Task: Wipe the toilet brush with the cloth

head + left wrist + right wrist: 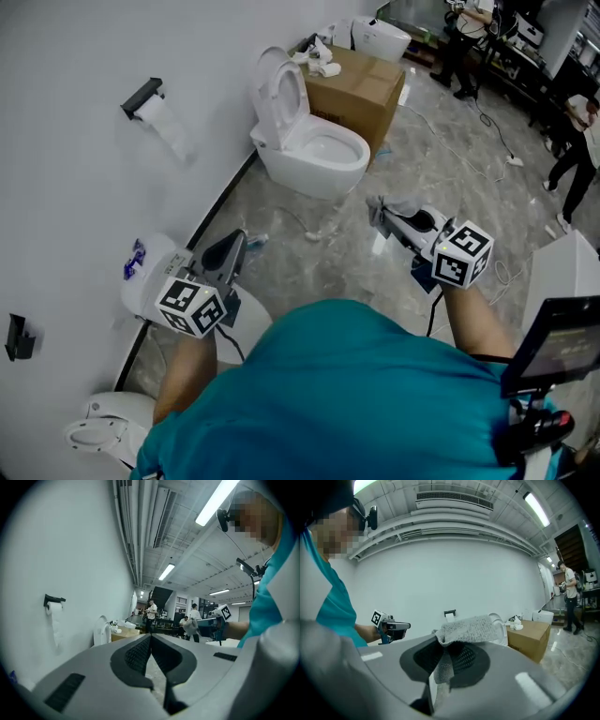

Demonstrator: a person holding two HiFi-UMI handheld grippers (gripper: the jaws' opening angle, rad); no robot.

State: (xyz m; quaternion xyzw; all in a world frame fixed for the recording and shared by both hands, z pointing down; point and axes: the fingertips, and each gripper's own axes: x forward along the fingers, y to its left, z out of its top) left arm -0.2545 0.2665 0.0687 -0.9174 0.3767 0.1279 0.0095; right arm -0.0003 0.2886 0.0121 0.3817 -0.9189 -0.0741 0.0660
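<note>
Two grippers: my left gripper [238,242] was pinched shut, empty; my right gripper [382,217] clamped the cloth [399,203]. At twelve o'clock, a toilet [309,141] stood on glossy grey floor [441,178].

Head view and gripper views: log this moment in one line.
left gripper: shut, empty | right gripper: shut on grey cloth | wiping: not under way

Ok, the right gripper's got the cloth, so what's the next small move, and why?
Probably open the left gripper and reach for the toilet brush: its jaws are shut on nothing, while the right gripper already pinches the grey cloth. The brush is not clearly in view.
</note>
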